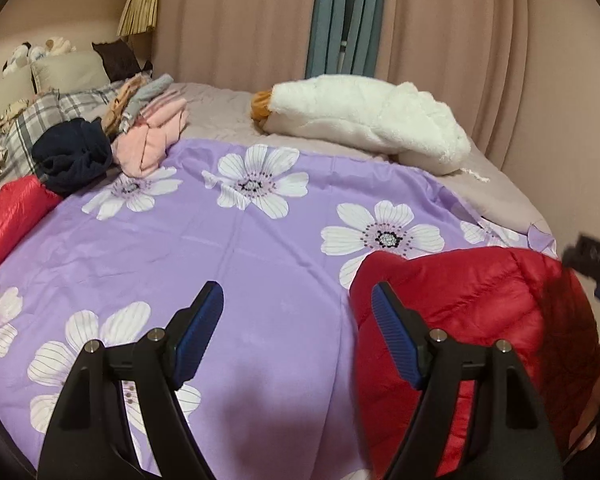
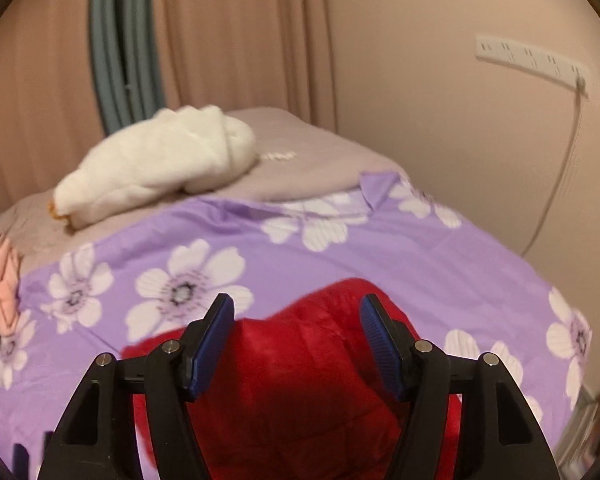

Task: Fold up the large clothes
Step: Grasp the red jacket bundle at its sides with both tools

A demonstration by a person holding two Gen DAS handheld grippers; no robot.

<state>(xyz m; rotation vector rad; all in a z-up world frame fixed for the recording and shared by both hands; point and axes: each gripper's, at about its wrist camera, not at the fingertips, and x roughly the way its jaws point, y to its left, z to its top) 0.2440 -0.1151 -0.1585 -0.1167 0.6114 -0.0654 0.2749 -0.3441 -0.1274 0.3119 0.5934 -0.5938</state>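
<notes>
A: Left tool (image 1: 298, 332)?
B: Jaws wide apart, nothing between them. It hangs over the purple flowered sheet (image 1: 204, 248). The red puffer jacket (image 1: 472, 312) lies bunched on the sheet just to its right; that side's pad (image 1: 396, 340) overlaps the jacket's edge in the view, contact can't be told.

A: Right tool (image 2: 296, 344)?
B: Jaws parted, no grip. Red jacket (image 2: 300, 380) sits right under and between the two pads in the view, but neither pad presses on it. Frame's blurry.

A: More red?
B: Yes, another red piece (image 1: 8, 216) at the sheet's left edge; whether it's the same garment, can't tell.

A: Rest of the bed?
B: White fleece garment (image 1: 364, 120) at the far side, well apart. Folded pink (image 1: 152, 140) and dark navy clothes (image 1: 72, 156) far left.
</notes>
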